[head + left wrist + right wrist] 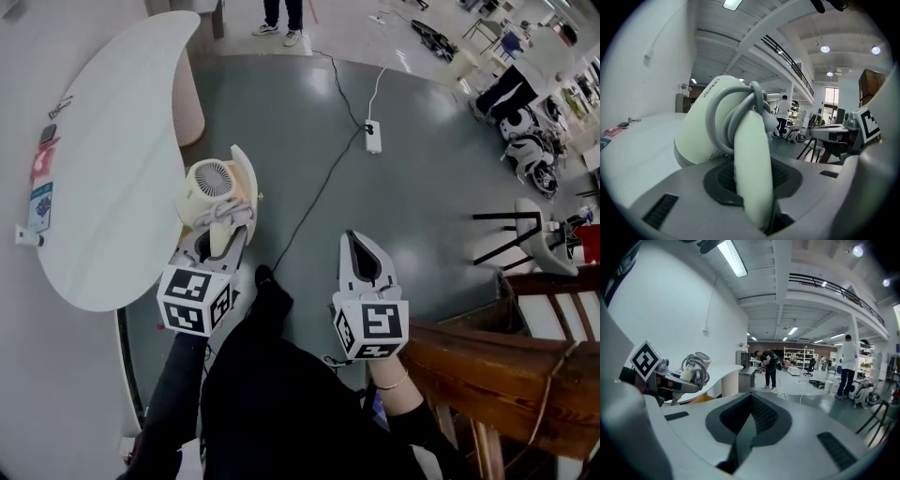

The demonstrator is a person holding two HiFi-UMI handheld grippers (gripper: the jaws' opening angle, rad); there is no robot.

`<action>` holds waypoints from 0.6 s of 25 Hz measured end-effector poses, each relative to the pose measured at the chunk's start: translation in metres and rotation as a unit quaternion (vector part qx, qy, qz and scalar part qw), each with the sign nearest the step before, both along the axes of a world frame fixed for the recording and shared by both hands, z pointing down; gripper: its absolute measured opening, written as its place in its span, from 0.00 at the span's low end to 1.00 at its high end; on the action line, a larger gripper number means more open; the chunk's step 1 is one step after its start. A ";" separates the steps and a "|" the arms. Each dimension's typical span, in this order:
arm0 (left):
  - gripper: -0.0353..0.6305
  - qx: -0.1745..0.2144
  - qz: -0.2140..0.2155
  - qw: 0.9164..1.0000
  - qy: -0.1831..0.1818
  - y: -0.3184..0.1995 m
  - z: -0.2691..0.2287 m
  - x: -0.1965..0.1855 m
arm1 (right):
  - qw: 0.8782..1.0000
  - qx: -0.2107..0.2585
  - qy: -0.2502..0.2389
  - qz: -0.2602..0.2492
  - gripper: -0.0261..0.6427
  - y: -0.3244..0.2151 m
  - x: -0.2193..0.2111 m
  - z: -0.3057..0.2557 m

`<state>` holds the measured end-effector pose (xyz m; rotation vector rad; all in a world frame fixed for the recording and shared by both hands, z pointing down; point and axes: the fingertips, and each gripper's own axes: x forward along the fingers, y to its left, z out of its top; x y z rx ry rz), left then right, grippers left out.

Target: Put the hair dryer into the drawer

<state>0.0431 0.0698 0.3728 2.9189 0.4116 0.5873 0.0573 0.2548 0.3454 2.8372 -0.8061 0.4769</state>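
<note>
The cream hair dryer (212,184), its grey cord wound round the handle, is held up beside the white table's edge. My left gripper (223,225) is shut on its handle; in the left gripper view the handle (752,164) stands between the jaws with the dryer's body (710,126) above. My right gripper (362,248) hovers over the grey floor to the right, jaws together with nothing in them (749,425). From the right gripper view the hair dryer (694,364) shows at the left. No drawer is clearly visible.
A curved white table (112,169) with small items on its left edge lies at the left. A power strip (373,137) and cables cross the floor ahead. Brown wooden furniture (497,370) fills the lower right, with a white stool (536,234) behind it. A person's feet (281,33) show far off.
</note>
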 end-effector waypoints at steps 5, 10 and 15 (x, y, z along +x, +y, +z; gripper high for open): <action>0.22 -0.013 -0.016 1.000 -0.015 -0.008 0.018 0.023 | 0.999 -0.010 -0.007 -0.039 0.04 -0.027 0.036 0.010; 0.22 -0.025 -0.033 0.998 -0.041 -0.020 0.035 0.043 | 0.996 -0.021 -0.021 -0.082 0.04 -0.062 0.074 0.017; 0.22 -0.035 -0.045 0.996 -0.064 -0.028 0.051 0.059 | 0.993 -0.029 -0.027 -0.113 0.04 -0.092 0.111 0.022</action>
